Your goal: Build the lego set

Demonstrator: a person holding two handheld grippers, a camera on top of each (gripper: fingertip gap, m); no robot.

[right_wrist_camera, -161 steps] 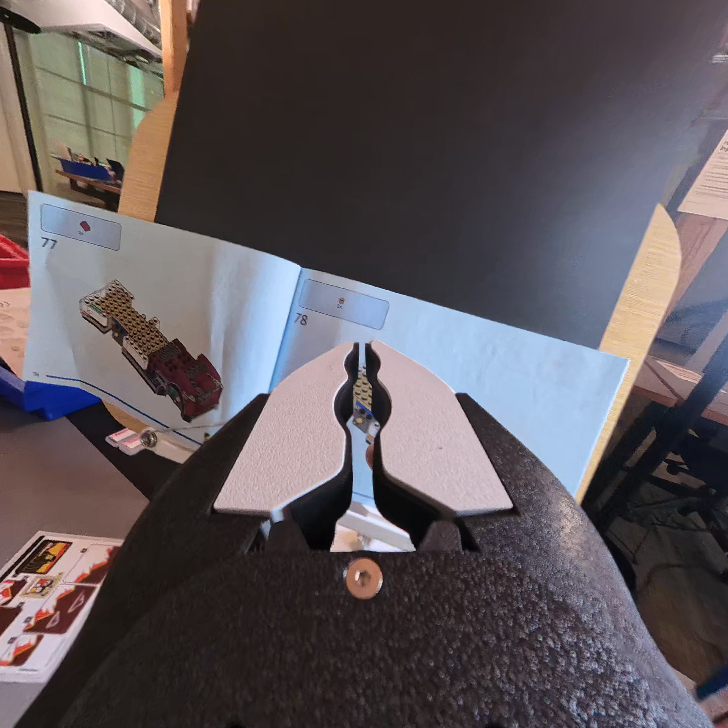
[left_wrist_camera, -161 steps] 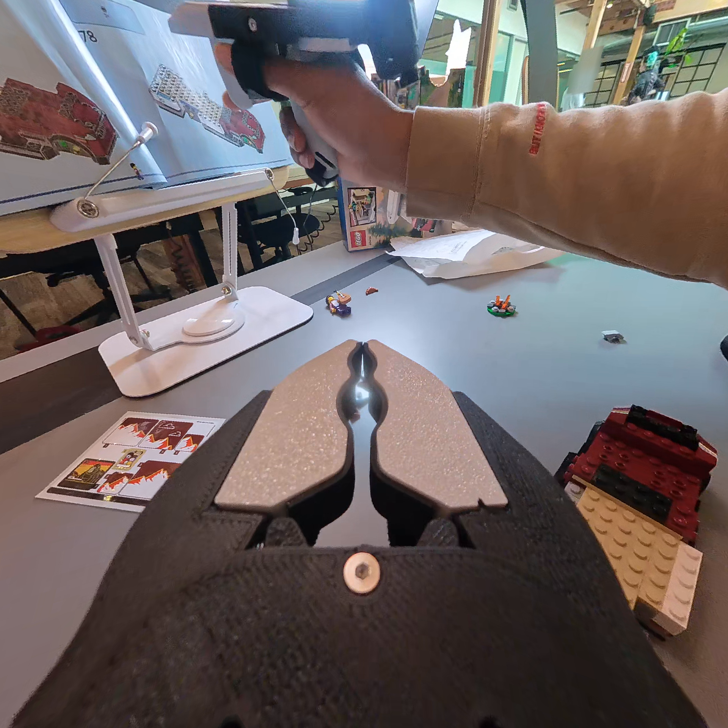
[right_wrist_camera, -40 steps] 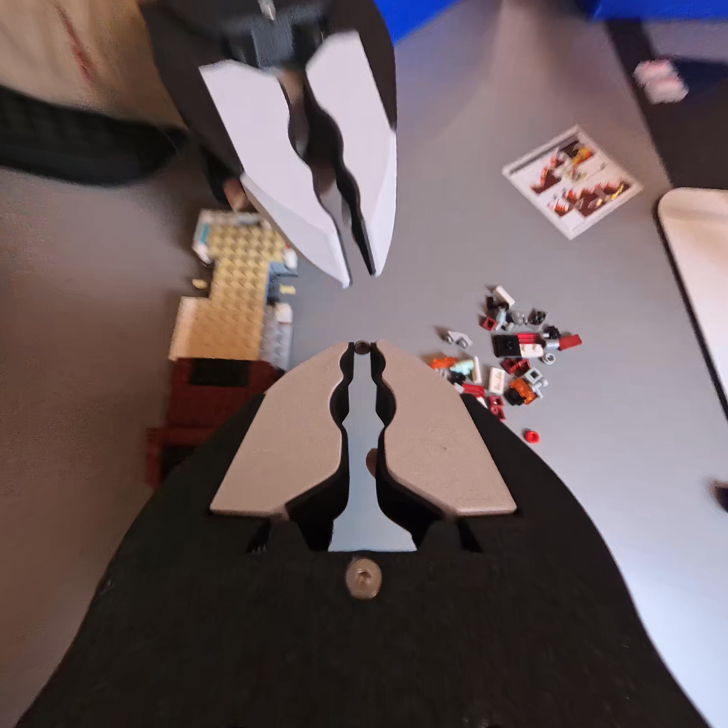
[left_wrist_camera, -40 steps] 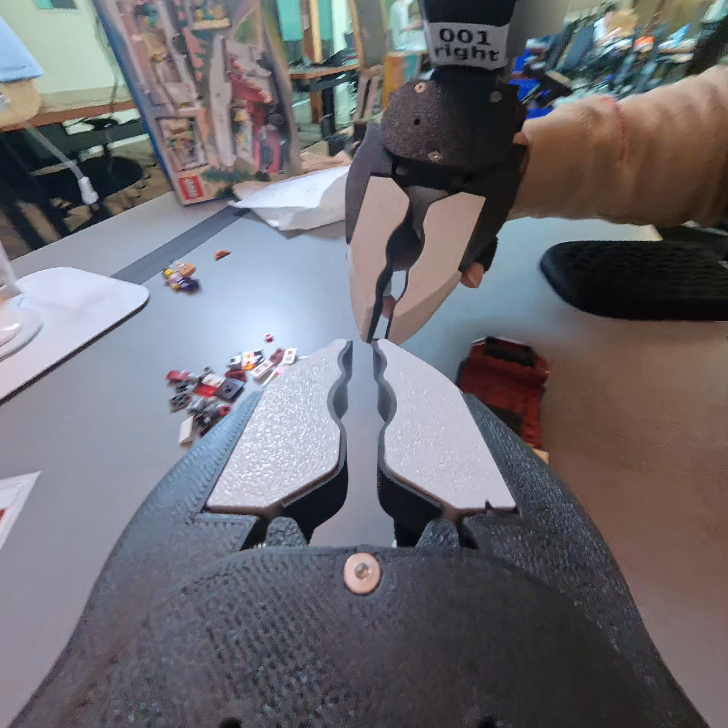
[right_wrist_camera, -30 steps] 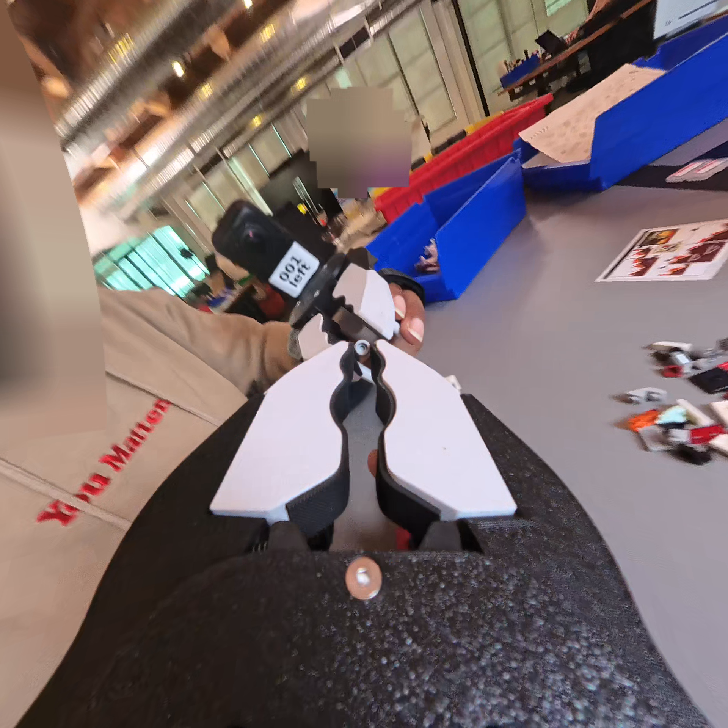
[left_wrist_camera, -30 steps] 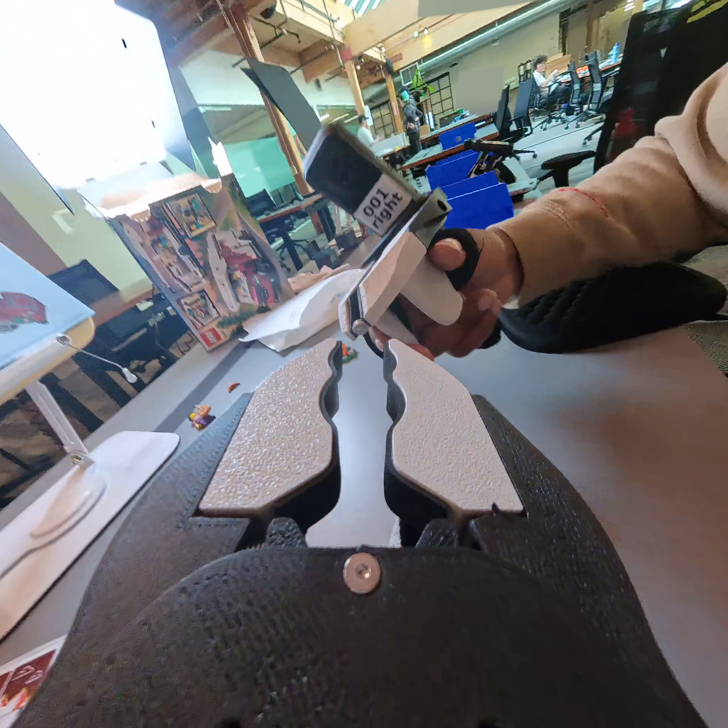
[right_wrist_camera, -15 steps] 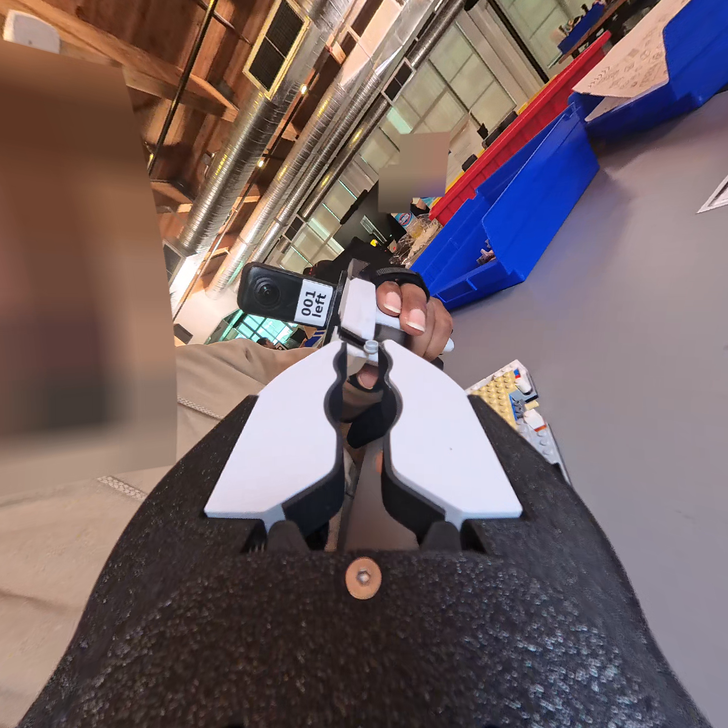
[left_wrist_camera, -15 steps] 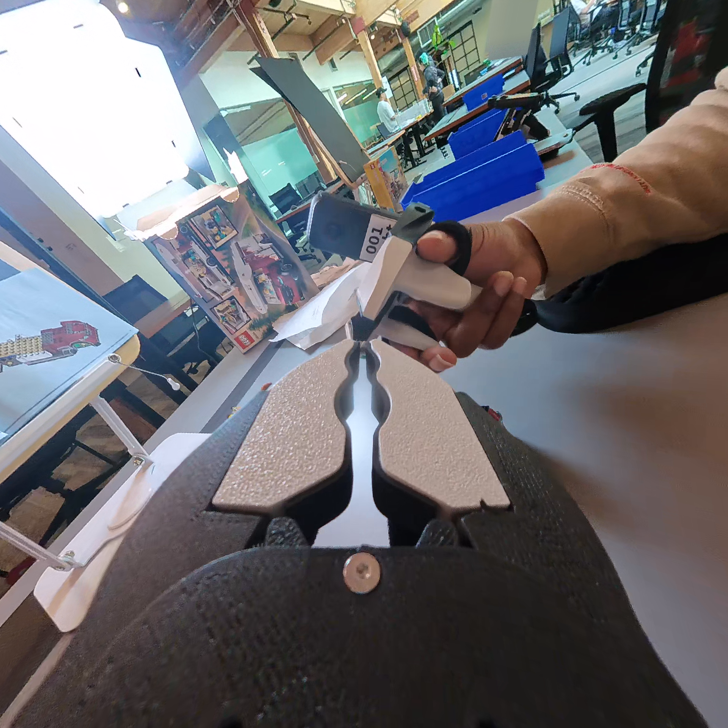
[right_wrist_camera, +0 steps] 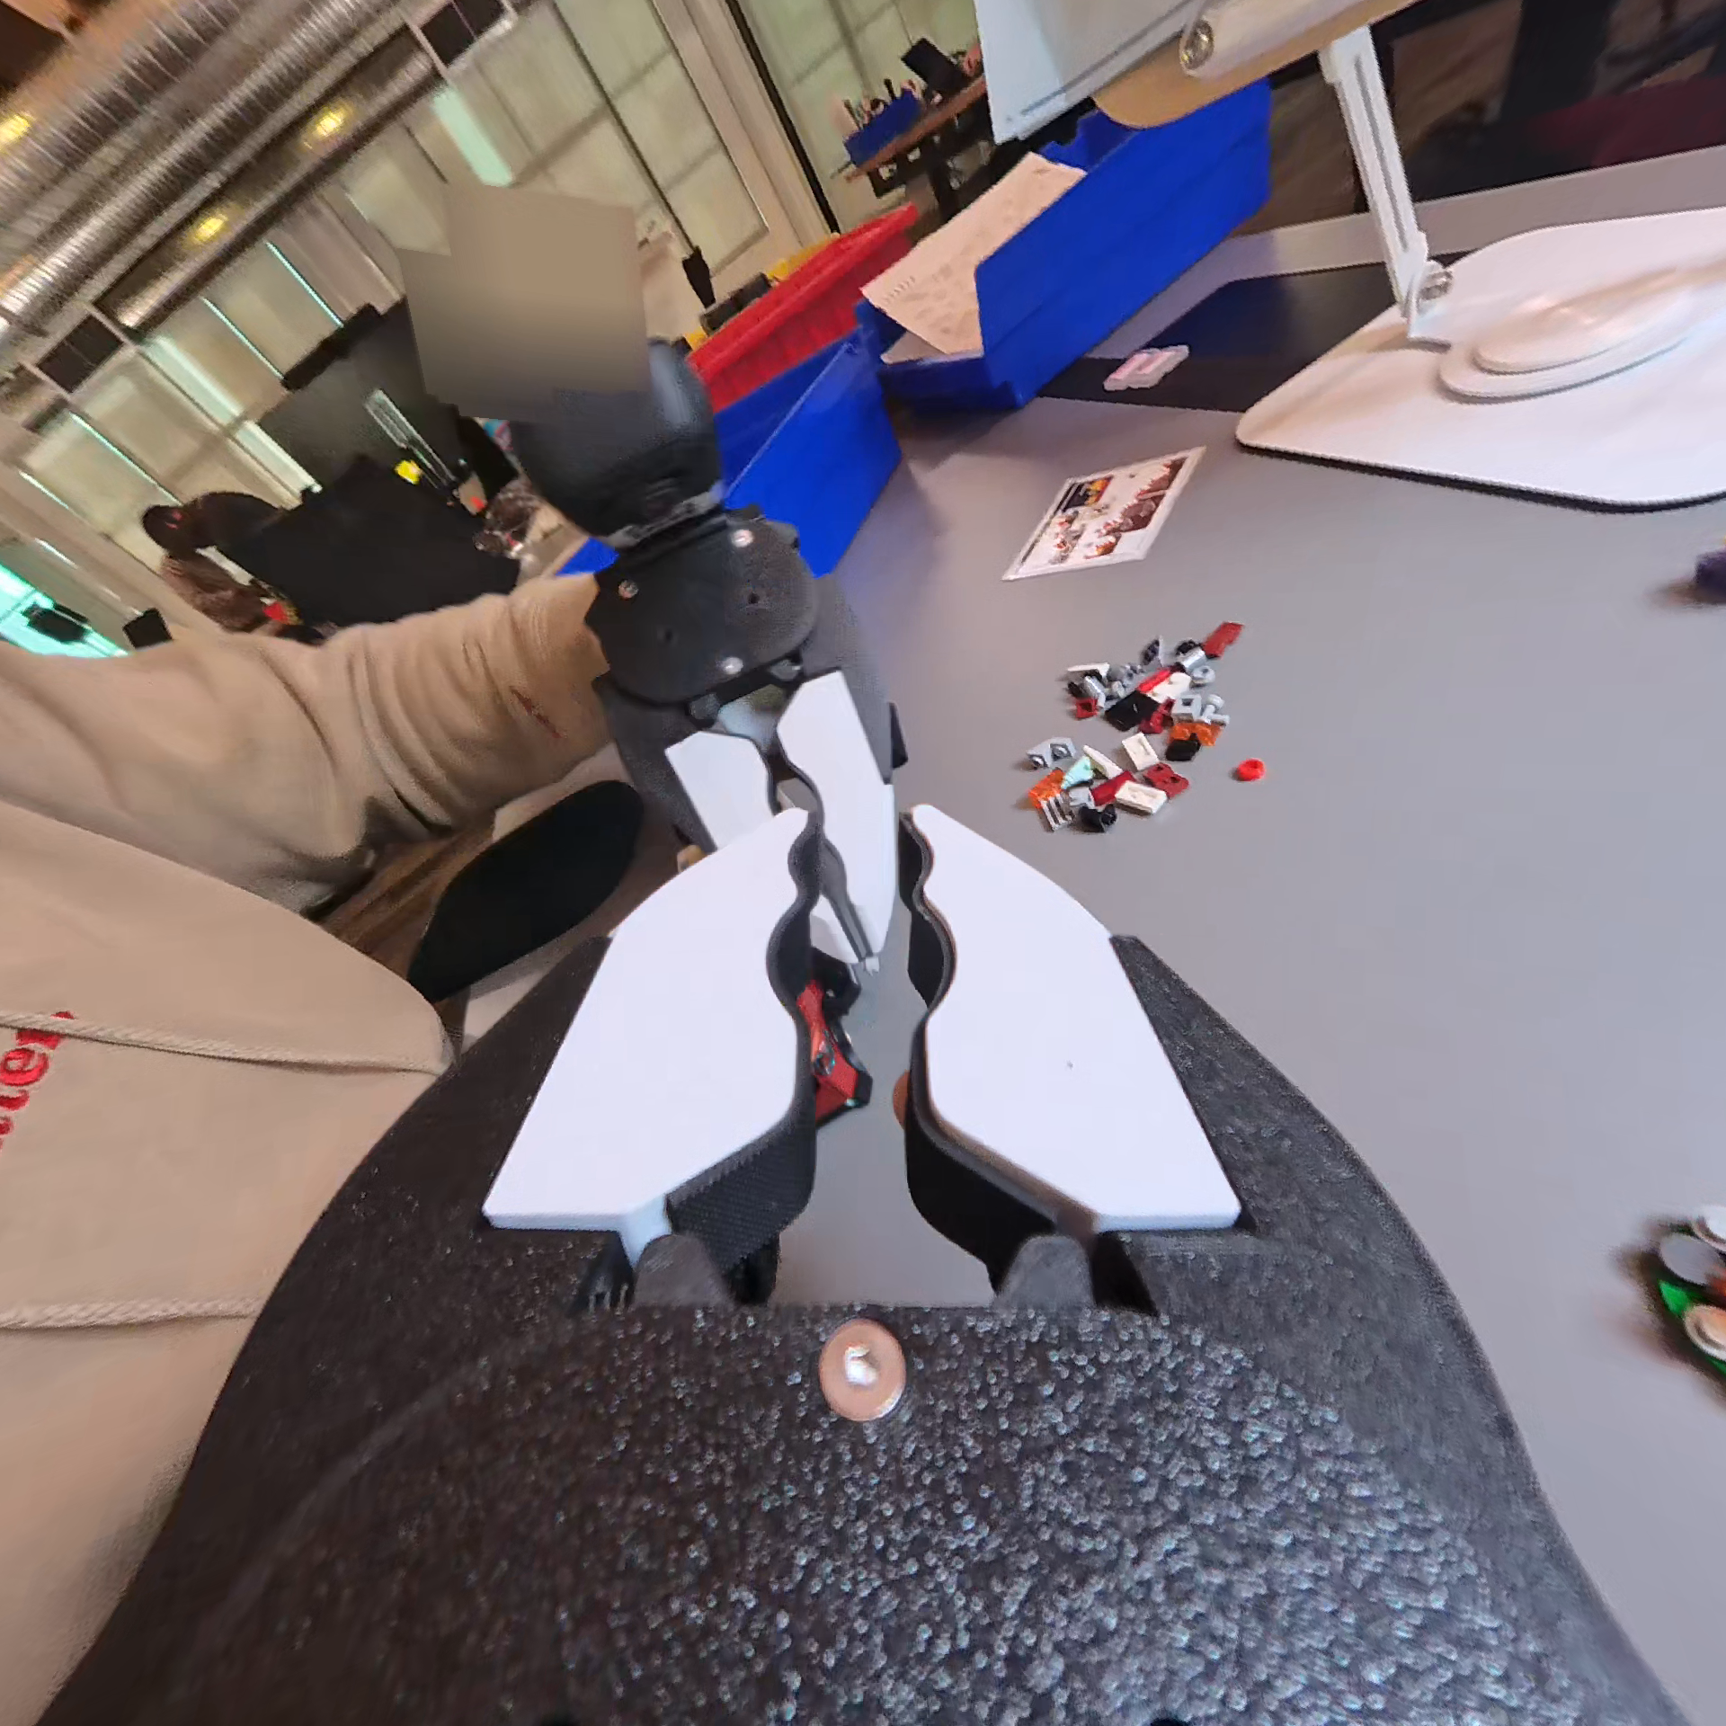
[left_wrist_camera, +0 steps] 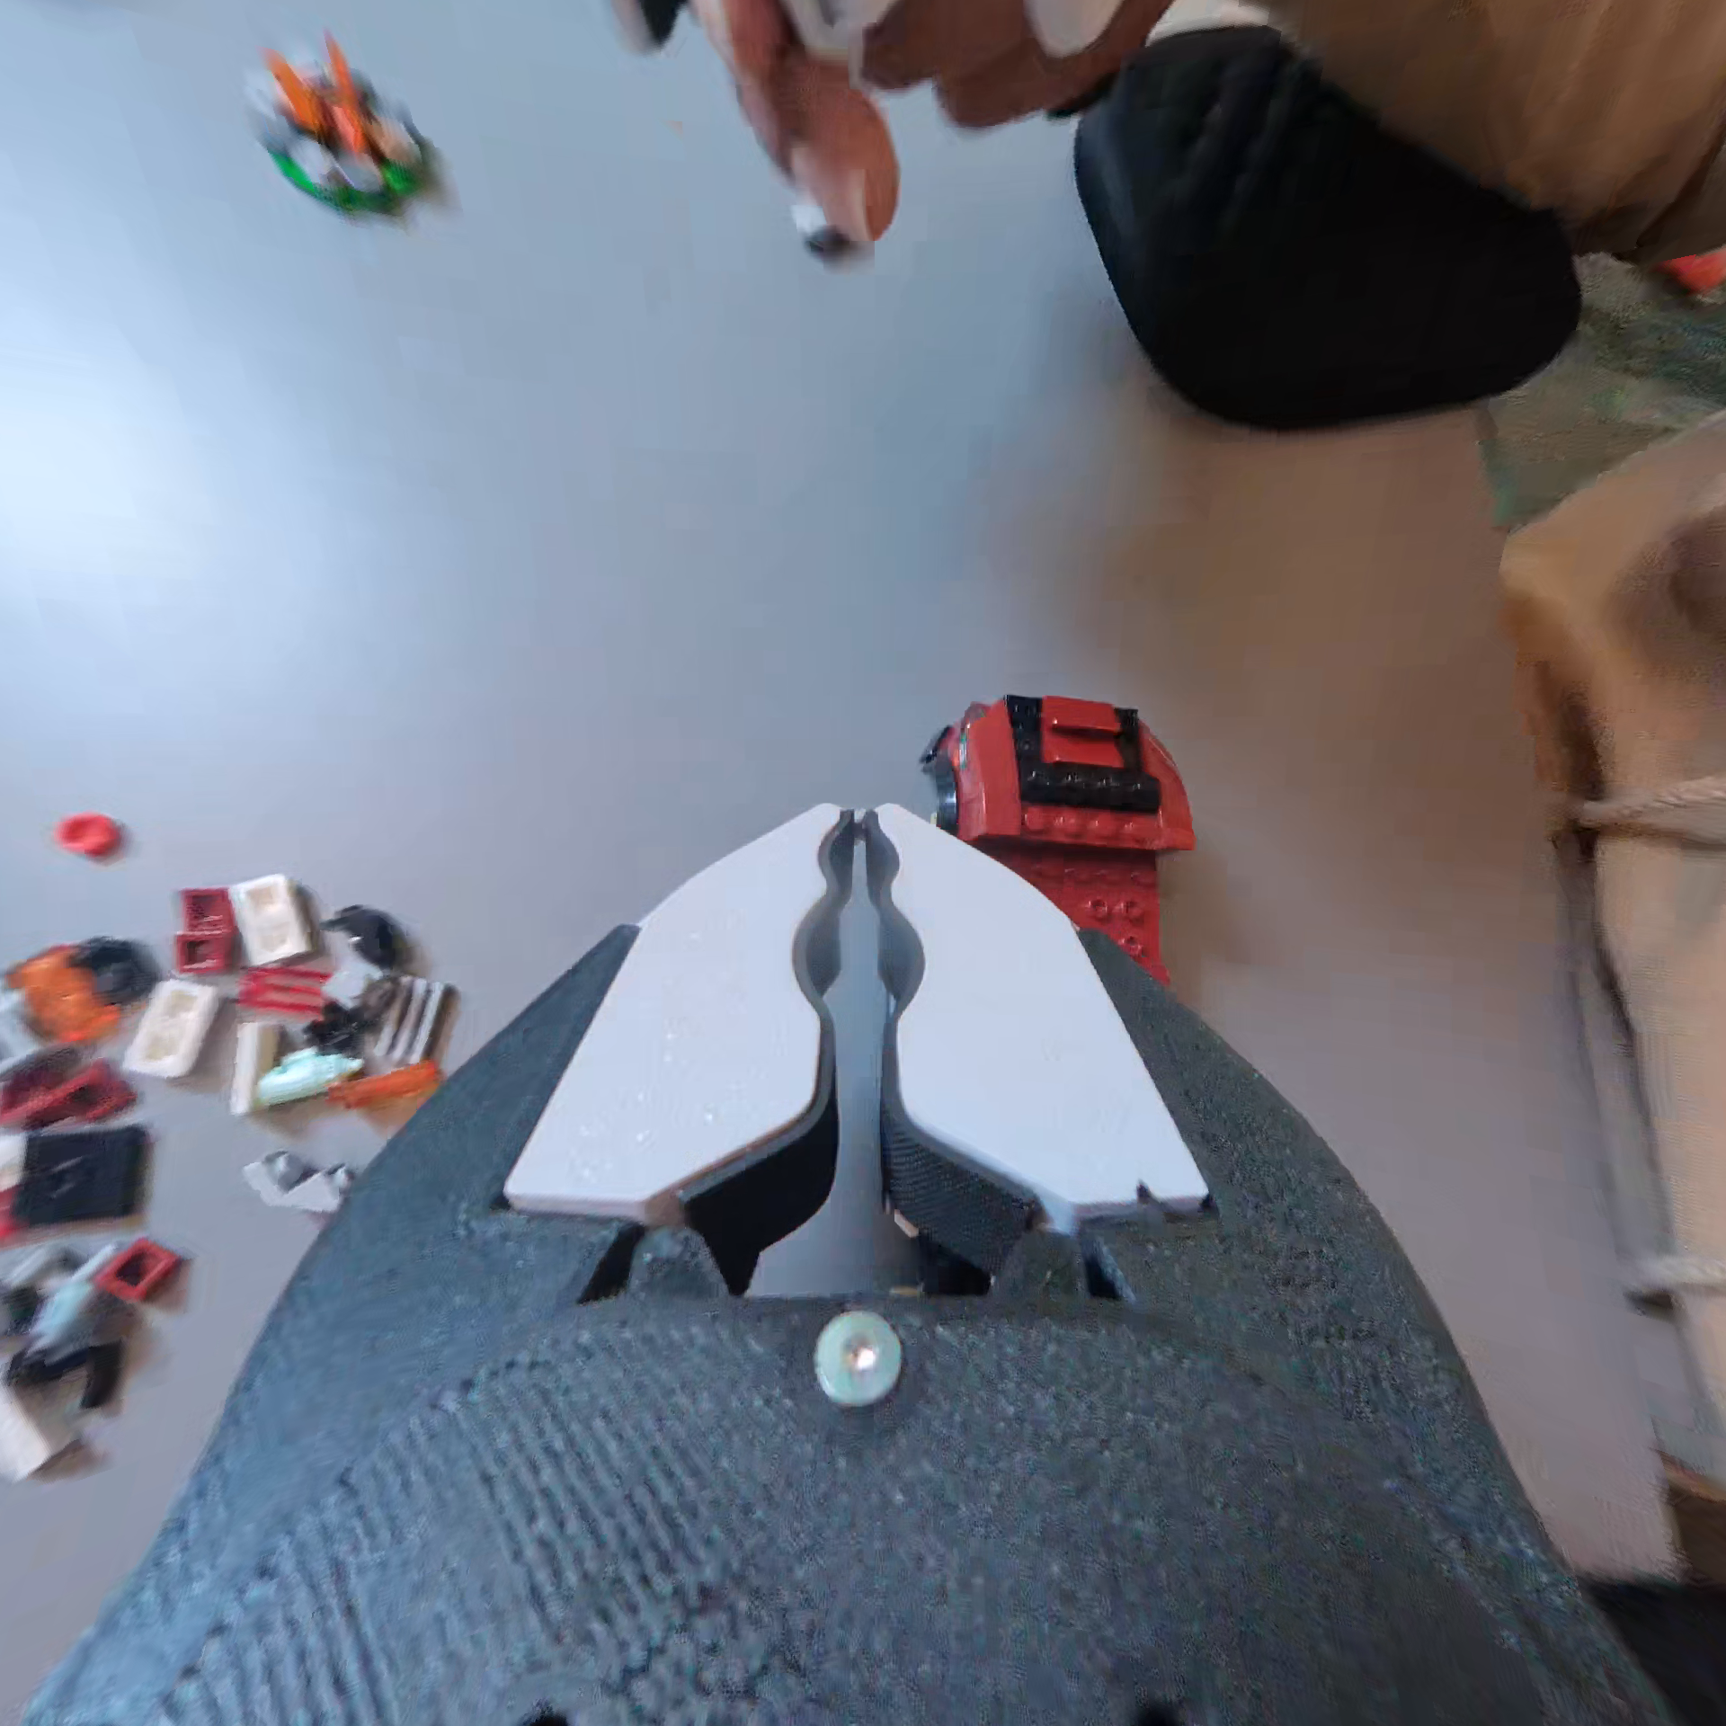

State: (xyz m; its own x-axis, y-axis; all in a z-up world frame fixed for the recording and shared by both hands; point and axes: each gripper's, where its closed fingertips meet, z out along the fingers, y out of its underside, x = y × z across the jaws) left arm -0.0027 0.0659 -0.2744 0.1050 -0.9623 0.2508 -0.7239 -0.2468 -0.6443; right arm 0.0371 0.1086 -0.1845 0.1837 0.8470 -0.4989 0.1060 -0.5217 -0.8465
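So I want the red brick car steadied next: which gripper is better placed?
Probably left. The left gripper points down with its closed tips right beside the red car. The right gripper is open but sits farther back, behind the left one.

Black textured claw (left_wrist_camera: pixel 857 822), white fingers (left_wrist_camera: pixel 710 1018), beige sleeve (right_wrist_camera: pixel 280 738).

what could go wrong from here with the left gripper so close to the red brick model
1. The left gripper is shut, seemingly on a tiny grey piece at its very tips. The piece could slip out and get lost among the loose bricks.
2. The red model lies unheld, since the right gripper is open. Pressing down on the model could shove it.
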